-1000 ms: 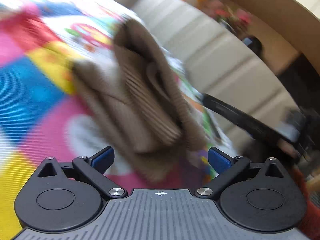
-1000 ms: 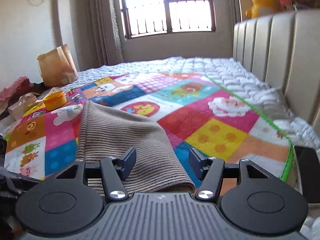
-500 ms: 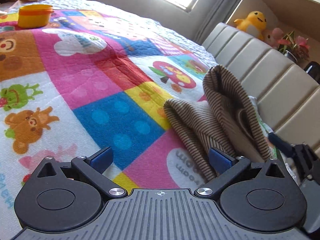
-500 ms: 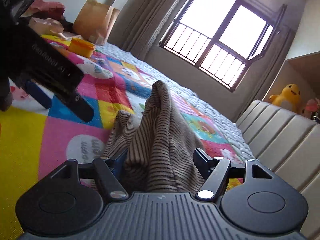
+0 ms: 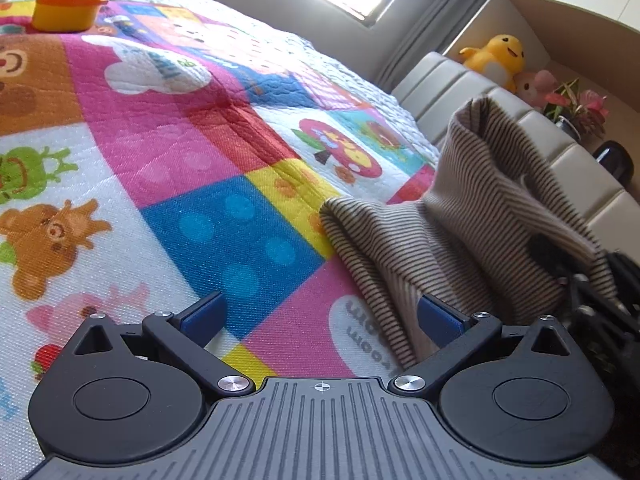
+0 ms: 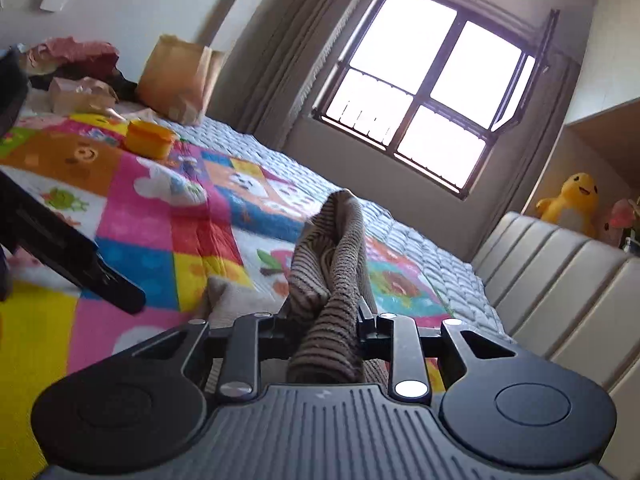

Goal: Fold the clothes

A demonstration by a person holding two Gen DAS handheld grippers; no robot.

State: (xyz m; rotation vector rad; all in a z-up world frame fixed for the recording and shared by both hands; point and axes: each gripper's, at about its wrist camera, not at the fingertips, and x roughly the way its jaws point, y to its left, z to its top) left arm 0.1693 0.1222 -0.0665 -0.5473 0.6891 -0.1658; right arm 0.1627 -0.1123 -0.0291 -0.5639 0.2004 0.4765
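Two tongs, two states: our right tongs [image 6: 324, 320] are closing on the striped garment [image 6: 332, 276], whose fold was loose between wide jaws a moment ago; our left tongs [image 5: 320, 316] gape empty just left of it, ready to fold.

There was one brown striped knit garment [image 5: 460, 236], one orange plastic tub [image 5: 68, 8] and one brown paper bag [image 6: 178, 76]. One yellow plush duck [image 5: 496, 58] sat beside one pink plush toy [image 5: 536, 86].
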